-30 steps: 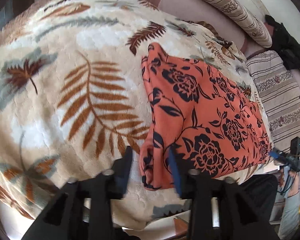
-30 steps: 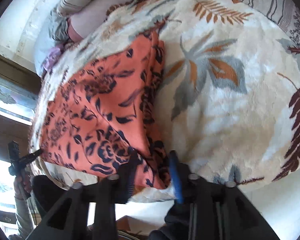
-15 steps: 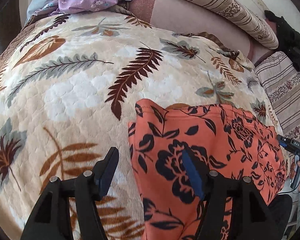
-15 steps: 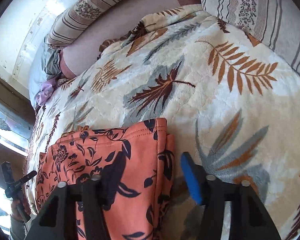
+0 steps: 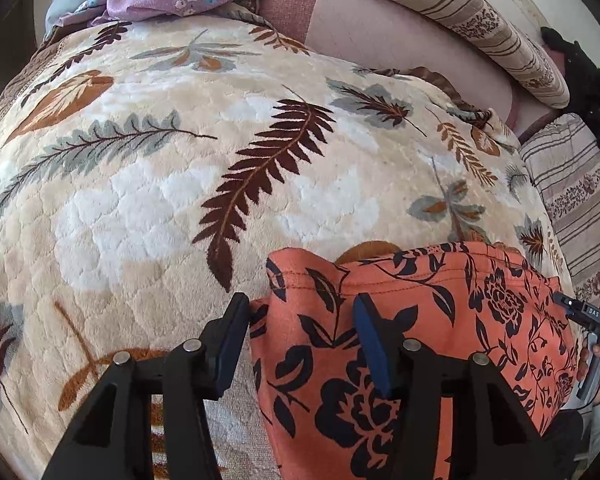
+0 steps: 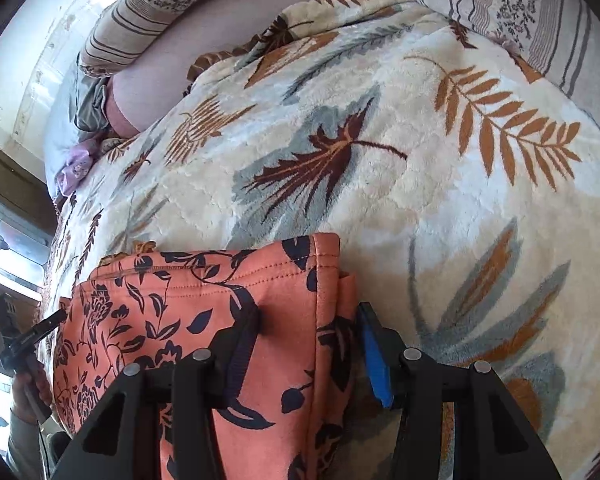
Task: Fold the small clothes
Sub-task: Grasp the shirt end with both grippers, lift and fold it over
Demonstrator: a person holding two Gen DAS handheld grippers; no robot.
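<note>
Garment point(image 5: 440, 344) lies on blanket point(image 5: 172, 184), near its front edge | left gripper point(image 5: 298, 346) released, straddling garment's left corner | right gripper point(image 6: 308, 354) released, straddling its right corner | we judge both corners set down to finish a fold.
</note>
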